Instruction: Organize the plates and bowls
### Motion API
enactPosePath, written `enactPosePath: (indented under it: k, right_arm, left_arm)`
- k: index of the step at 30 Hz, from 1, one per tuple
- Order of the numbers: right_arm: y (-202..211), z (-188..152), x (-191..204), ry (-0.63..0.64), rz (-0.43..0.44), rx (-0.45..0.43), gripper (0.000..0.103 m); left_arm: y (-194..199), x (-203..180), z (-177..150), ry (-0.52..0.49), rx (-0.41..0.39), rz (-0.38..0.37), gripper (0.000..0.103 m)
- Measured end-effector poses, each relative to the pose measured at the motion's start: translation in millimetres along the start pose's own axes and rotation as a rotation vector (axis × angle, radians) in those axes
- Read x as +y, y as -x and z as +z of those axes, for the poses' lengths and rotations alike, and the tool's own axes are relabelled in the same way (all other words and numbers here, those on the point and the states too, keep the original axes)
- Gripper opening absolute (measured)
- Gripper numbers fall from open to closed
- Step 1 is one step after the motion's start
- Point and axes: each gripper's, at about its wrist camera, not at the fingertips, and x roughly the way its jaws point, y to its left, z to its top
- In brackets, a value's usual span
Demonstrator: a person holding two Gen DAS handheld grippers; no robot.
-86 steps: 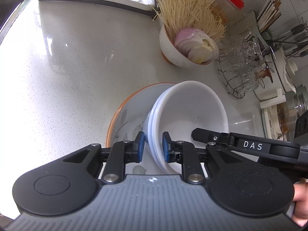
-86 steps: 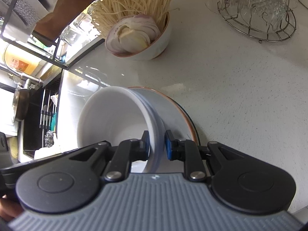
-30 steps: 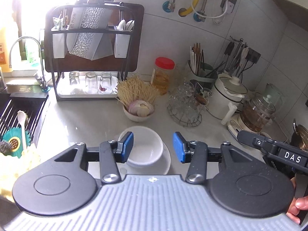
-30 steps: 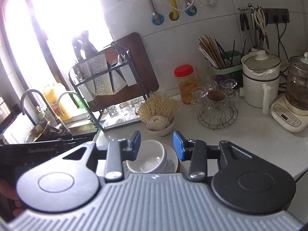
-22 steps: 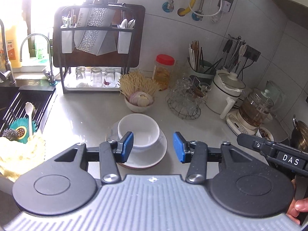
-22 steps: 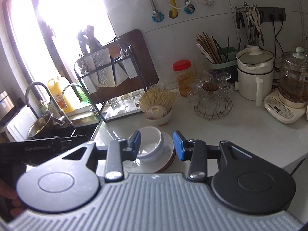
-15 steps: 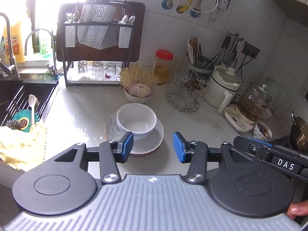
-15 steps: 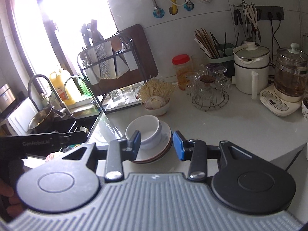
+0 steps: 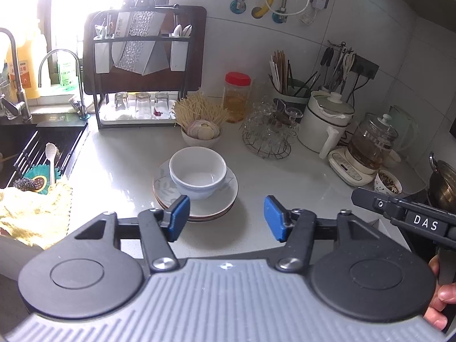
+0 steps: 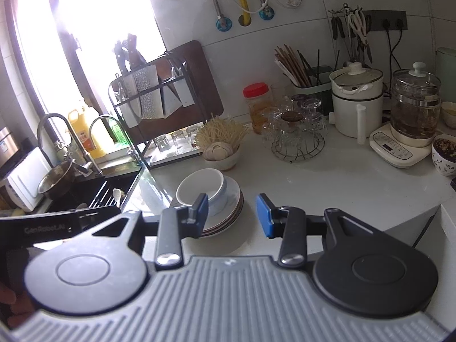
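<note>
I've got both tools hanging back over the near edge of the tabletop (image 9: 285,176), and nothing is in either one: the left gripper (image 9: 226,218) has its fingers spread wide on empty air, and the right gripper (image 10: 232,213) is spread the same way. The nested white bowls (image 9: 198,172) sit on the stack of plates (image 9: 211,208), dead ahead at twelve o'clock in the left view and at about eleven o'clock in the right. By my read the stacking itself looks done. The risk now is that pile: the bowls sit off-centre toward the ten o'clock side of the plates, so a nudge from a finger could slide or tip them. The bowl of noodles and onion (image 9: 201,132) stands just behind at twelve, and the wire rack of glasses (image 9: 268,136) sits at one o'clock. A wide swing in there could knock glass over.
</note>
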Motion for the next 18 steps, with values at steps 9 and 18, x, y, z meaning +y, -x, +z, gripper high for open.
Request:
enactPosePath:
  k: [9, 18]
  right_arm:
    - [6.6, -0.3, -12.7, -0.010, -0.044, -0.022, 0.052]
    - [6.1, -6.2, -16.2, -0.005, -0.017, 0.000, 0.058]
  left_arm:
    - [1.5, -0.1, -5.1, 0.006, 0.005, 0.012, 0.075]
    - [4.8, -5.2, -13.7, -0.015, 0.006, 0.072, 0.087]
